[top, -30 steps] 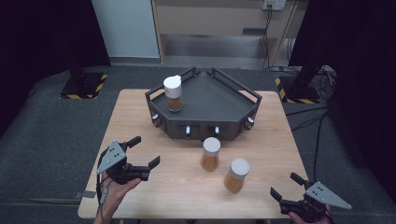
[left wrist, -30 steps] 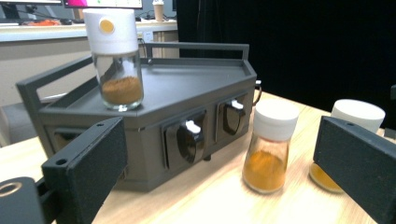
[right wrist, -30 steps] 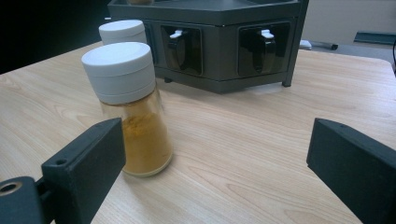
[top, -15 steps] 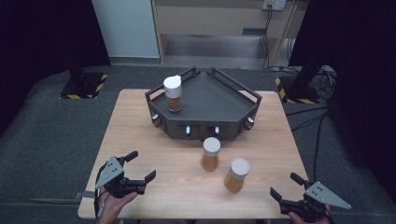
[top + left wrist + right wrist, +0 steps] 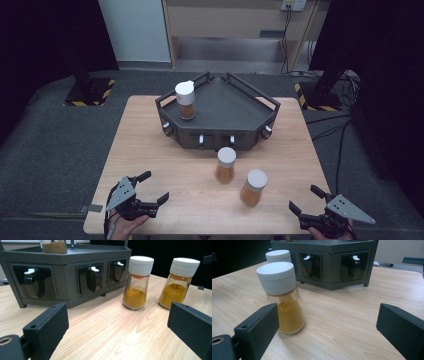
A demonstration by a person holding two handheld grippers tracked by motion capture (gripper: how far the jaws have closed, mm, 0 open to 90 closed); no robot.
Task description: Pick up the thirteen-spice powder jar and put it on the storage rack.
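Two white-capped glass jars of orange spice stand on the wooden table (image 5: 150, 150): one jar (image 5: 225, 165) just in front of the dark rack, the other jar (image 5: 253, 187) nearer the front edge. Both appear in the left gripper view, the near-rack jar (image 5: 137, 282) and the front jar (image 5: 178, 282). A third jar (image 5: 185, 99) stands on the dark grey rack (image 5: 235, 107). My left gripper (image 5: 153, 188) rests low at the front left, open and empty. My right gripper (image 5: 306, 199) sits at the front right, open, with the front jar (image 5: 282, 296) ahead to its left.
The rack's front face carries several small recessed knobs (image 5: 92, 277). Bare wood lies between the two grippers and left of the rack. Beyond the table are grey carpet, dark curtains and hazard-striped stand bases (image 5: 90, 92).
My left gripper has sunk toward the table's front left edge and come a little closer to the person. The right gripper and the jars have stayed put.
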